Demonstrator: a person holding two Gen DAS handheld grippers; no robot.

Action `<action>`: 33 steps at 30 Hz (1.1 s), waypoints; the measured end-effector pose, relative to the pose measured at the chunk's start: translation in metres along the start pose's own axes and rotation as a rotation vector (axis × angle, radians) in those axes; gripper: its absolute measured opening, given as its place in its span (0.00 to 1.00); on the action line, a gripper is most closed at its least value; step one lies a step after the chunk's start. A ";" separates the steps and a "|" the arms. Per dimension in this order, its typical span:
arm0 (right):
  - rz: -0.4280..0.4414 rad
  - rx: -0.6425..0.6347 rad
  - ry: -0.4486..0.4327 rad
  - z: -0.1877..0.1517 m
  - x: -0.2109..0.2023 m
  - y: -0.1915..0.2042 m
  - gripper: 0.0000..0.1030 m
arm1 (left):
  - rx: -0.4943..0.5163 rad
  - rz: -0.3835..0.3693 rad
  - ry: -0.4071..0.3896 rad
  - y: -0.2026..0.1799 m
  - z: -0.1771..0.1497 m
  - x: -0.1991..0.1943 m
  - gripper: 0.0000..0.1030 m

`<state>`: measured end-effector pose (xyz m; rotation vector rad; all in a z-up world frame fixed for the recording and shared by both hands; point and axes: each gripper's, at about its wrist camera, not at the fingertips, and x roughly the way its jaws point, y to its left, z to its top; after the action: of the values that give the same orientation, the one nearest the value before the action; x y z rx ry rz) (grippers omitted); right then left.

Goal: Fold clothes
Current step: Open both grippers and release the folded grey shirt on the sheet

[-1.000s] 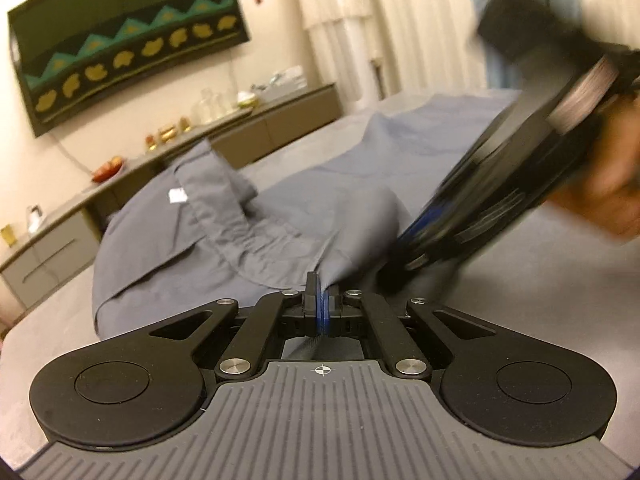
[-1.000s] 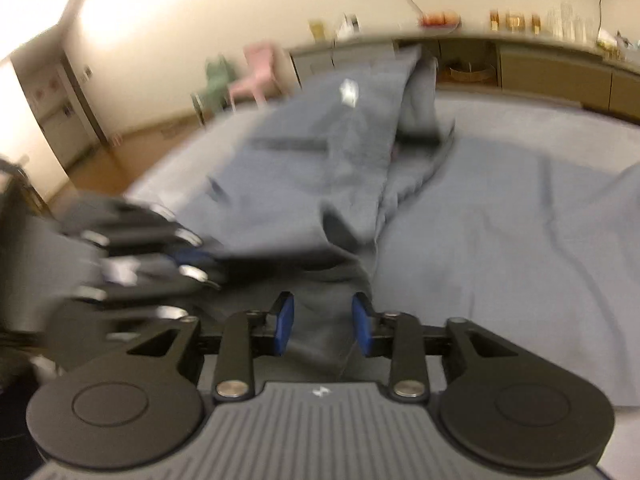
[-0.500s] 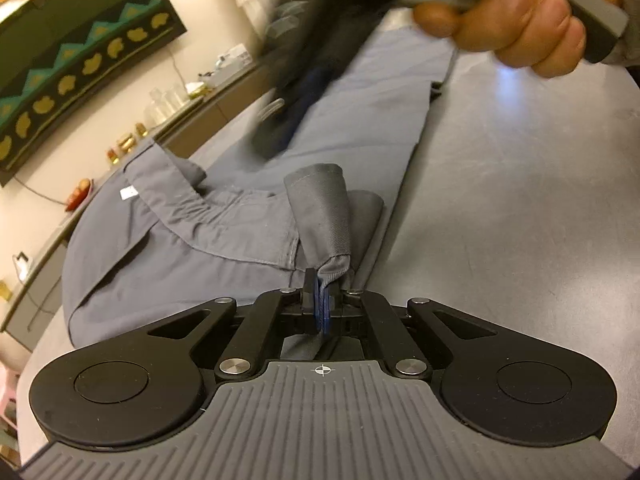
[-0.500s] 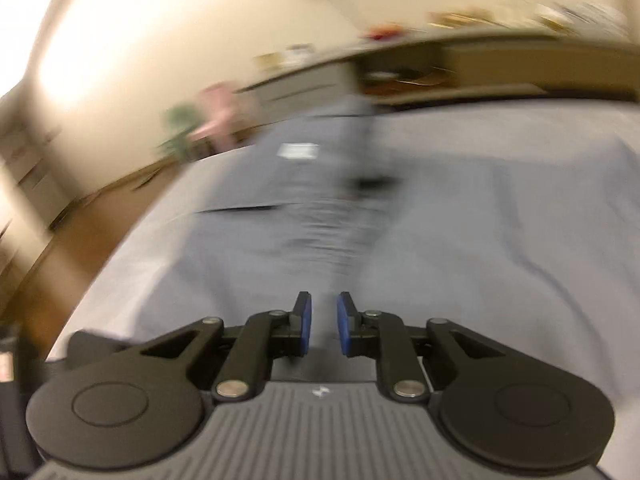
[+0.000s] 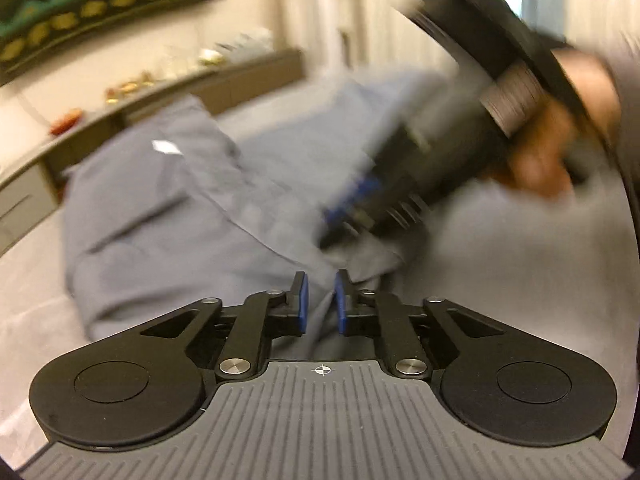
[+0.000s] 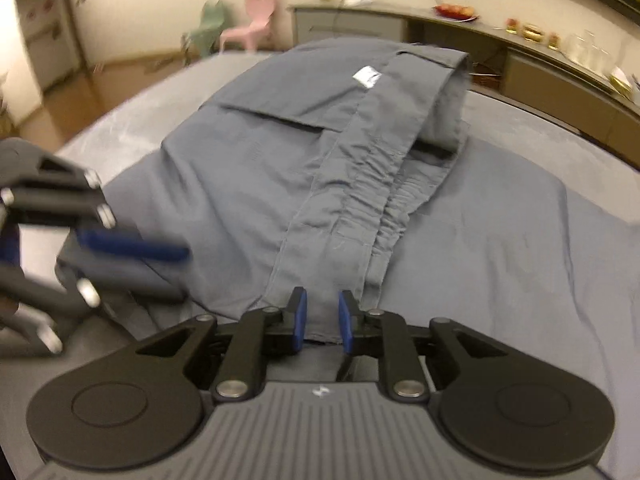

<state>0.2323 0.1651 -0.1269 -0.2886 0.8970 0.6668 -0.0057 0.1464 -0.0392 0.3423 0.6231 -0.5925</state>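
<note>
I have the trousers (image 6: 280, 152) bunched on the bed (image 6: 140, 104), waistband (image 6: 360, 200) running from near to far. My right tongs (image 6: 322, 300) straddle its near end, jaws apart and just eased wider, cloth between but not pinched, I judge to take a fresh hold. My left tongs (image 5: 320, 284) stand open just beside, over the near fold, ready to share the lift
</note>
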 end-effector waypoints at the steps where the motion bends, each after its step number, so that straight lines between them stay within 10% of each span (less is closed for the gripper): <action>1: -0.001 -0.030 0.025 0.006 0.002 0.000 0.23 | 0.035 -0.001 0.011 -0.007 -0.002 0.000 0.00; 4: -0.032 -0.113 0.073 0.012 0.002 -0.002 0.47 | 0.085 -0.076 -0.021 -0.007 -0.002 -0.023 0.09; 10: -0.035 -0.100 0.008 0.001 0.004 -0.010 0.48 | -0.161 -0.088 -0.159 0.060 -0.008 -0.073 0.04; 18: -0.075 -0.107 0.010 -0.006 -0.006 -0.011 0.46 | -0.028 -0.074 0.096 0.009 -0.011 -0.004 0.00; 20: -0.046 -0.072 0.046 0.016 -0.015 -0.016 0.30 | -0.027 -0.076 0.103 0.006 -0.010 -0.002 0.00; 26: -0.150 -0.182 -0.195 0.132 -0.007 -0.017 0.38 | -0.040 -0.086 0.104 0.012 -0.011 0.001 0.00; 33: -0.059 0.056 0.010 0.166 0.106 -0.092 0.41 | -0.105 -0.163 -0.018 0.022 -0.002 -0.029 0.08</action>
<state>0.4417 0.2210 -0.1145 -0.2672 0.9121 0.5854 -0.0119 0.1764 -0.0201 0.1883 0.6657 -0.7149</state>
